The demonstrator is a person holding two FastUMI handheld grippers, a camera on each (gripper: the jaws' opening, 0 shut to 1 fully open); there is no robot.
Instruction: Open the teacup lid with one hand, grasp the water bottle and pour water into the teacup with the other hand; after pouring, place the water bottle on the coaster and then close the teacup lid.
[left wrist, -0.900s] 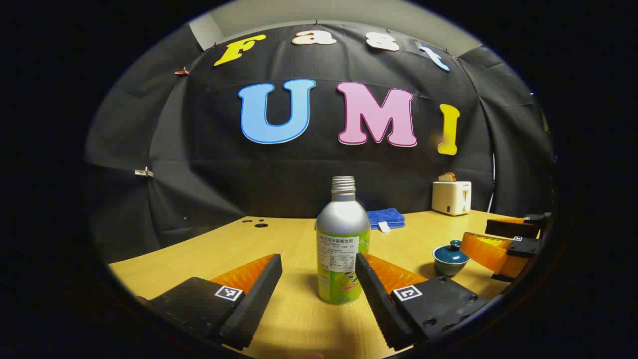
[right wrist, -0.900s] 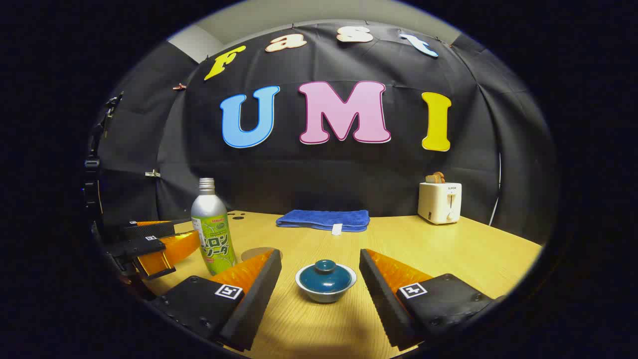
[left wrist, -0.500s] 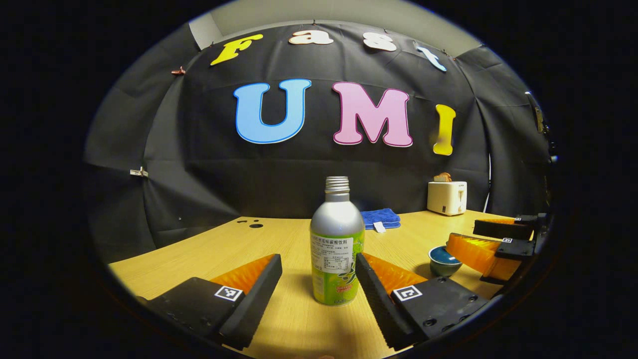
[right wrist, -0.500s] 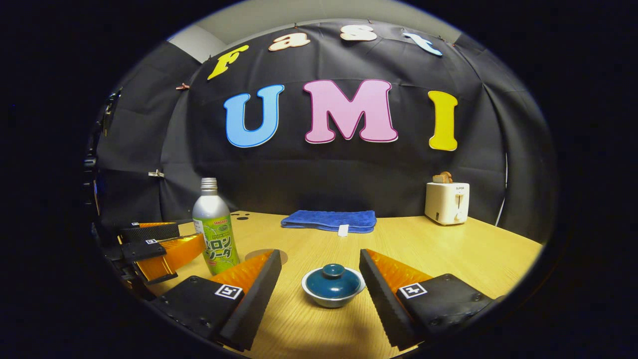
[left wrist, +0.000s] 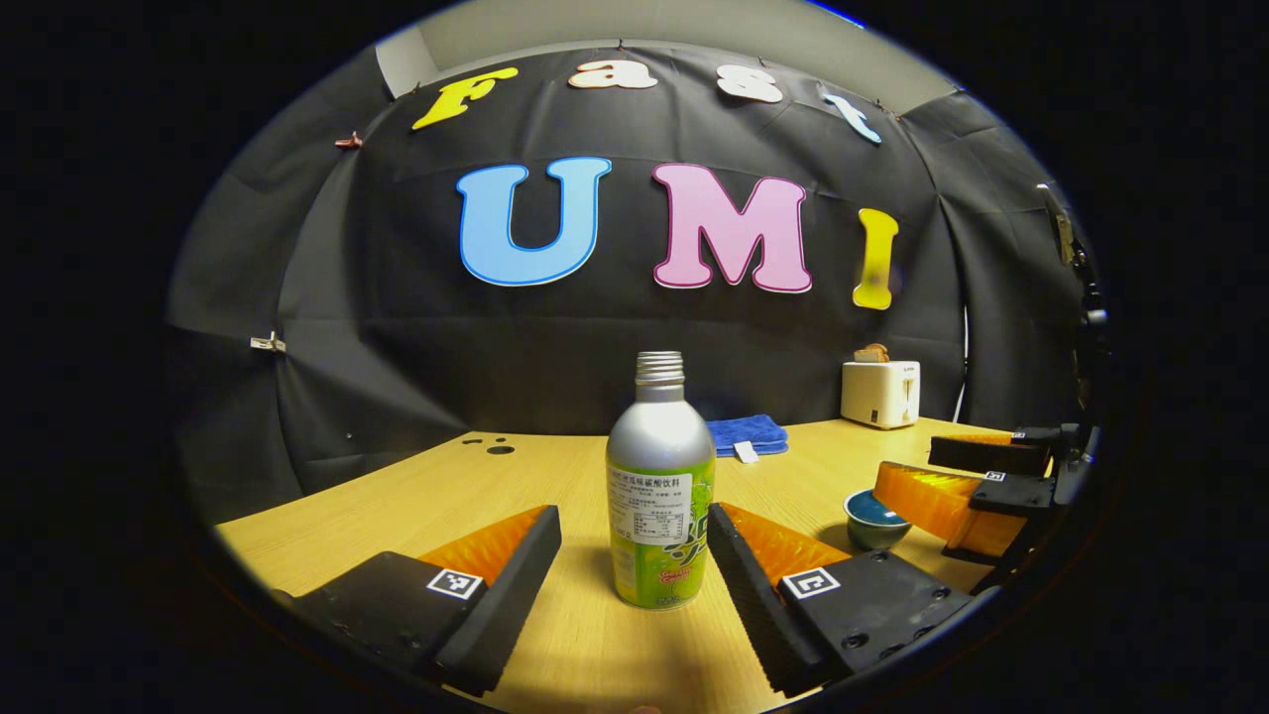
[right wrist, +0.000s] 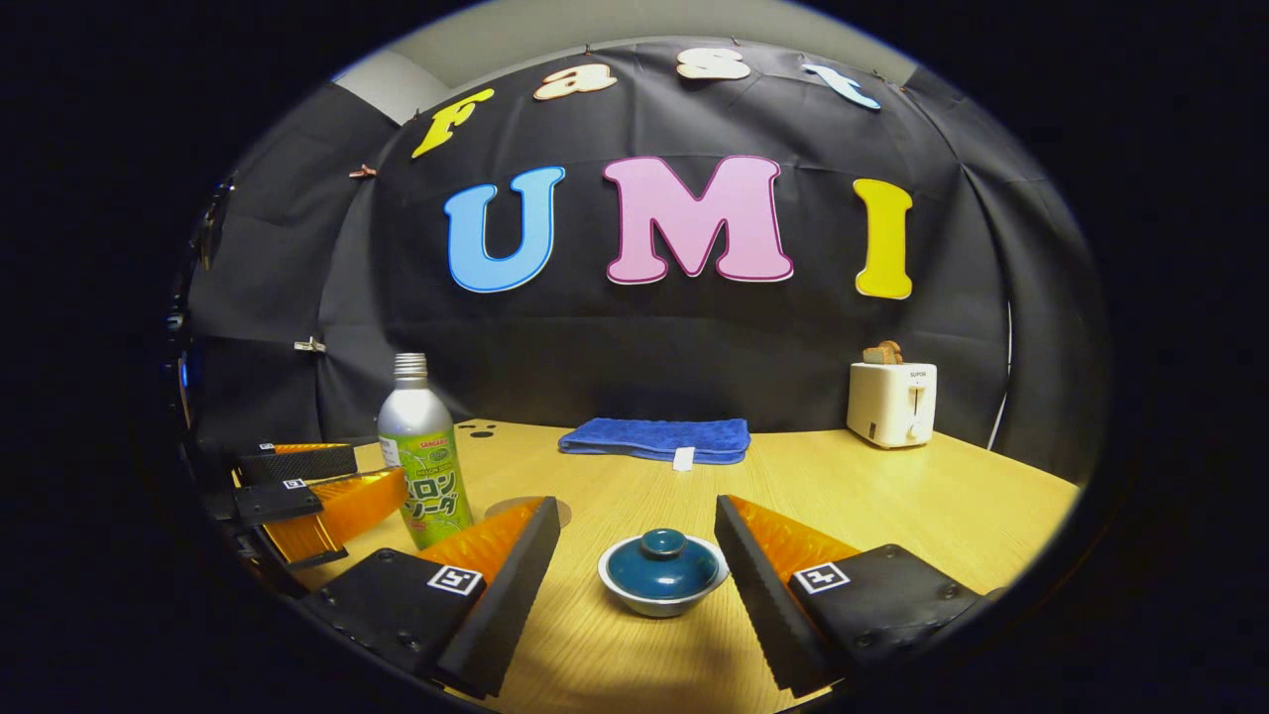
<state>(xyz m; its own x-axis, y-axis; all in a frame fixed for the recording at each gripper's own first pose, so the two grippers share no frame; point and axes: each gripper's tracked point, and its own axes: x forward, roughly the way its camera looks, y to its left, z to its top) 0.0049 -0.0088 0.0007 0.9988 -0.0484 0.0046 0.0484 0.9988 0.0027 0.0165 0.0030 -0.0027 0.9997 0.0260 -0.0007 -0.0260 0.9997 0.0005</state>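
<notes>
While both tools hang low over the pale wooden bench [right wrist: 892, 506], each has its fingers spread wide with nothing gripped. Farthest left in the right gripper view sits the left tool [right wrist: 312, 491], its two fingers pointing at the one silver metal water bottle with a green label [right wrist: 424, 466], which stands upright and uncapped. In the left gripper view that bottle [left wrist: 660, 496] stands between the left tool's [left wrist: 633, 570] two fingers, closer to the one on the view's right, though I cannot tell whether it touches either. Just right of the bottle in the right gripper view, a single round flat coaster [right wrist: 535, 510] lies on the bench, partly hidden by a finger of the right tool [right wrist: 636, 570]. Between that tool's two fingers sits one small white teacup with a dark teal knobbed lid [right wrist: 662, 570], lid on, clear of both fingers. Behind it, near the back edge, lies one folded blue cloth [right wrist: 654, 438]. Farther right stands one cream toaster with a slice of toast poking out [right wrist: 890, 402]. In the left gripper view the teacup [left wrist: 872, 518] appears at the right, with the right tool [left wrist: 977, 481] around it.
</notes>
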